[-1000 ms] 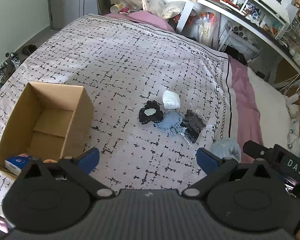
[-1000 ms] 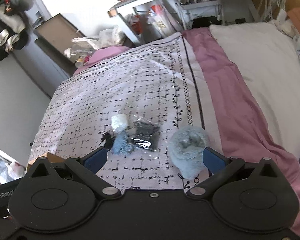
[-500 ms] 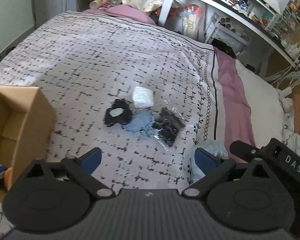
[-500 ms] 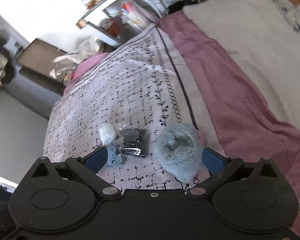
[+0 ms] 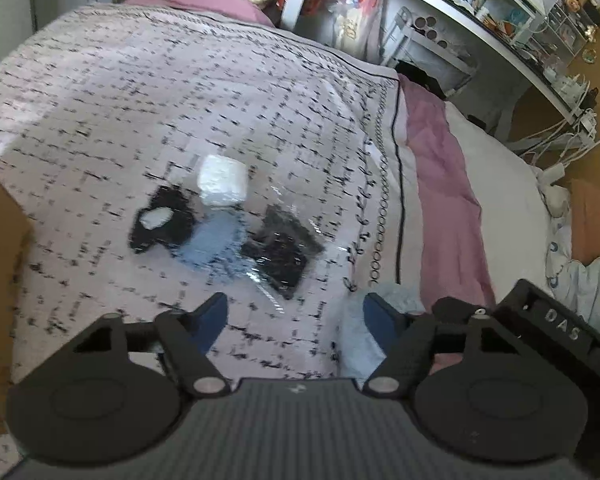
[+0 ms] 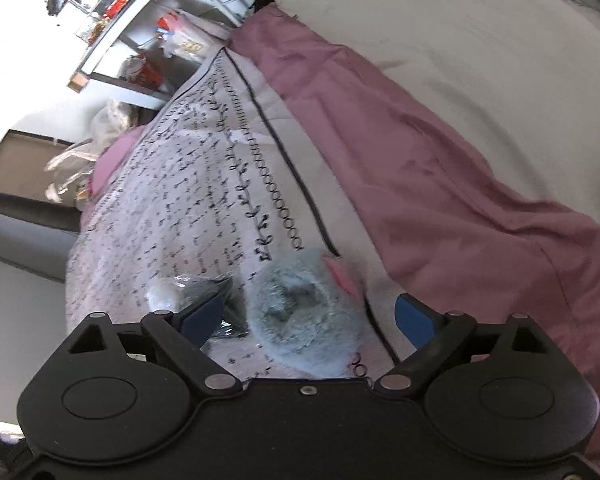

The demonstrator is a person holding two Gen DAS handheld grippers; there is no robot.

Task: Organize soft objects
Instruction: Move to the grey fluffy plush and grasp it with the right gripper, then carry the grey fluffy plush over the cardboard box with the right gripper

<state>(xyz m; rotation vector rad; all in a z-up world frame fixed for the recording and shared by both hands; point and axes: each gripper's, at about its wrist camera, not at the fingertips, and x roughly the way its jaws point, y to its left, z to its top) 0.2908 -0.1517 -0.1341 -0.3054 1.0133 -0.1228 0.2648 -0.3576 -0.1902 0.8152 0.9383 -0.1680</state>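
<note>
Both closing claws, right and left, empty over the patterned bedspread beside a cluttered desk.

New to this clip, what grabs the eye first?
The fluffy blue slipper on the patterned bedspread, sitting between the closing right claw fingers, not yet pressed. In the left wrist view, a small cluster lies mid-bed: white bundle, black item, bagged dark item.

Fluffy blue plush; glossy plastic bag; matt cloth bedspread.
</note>
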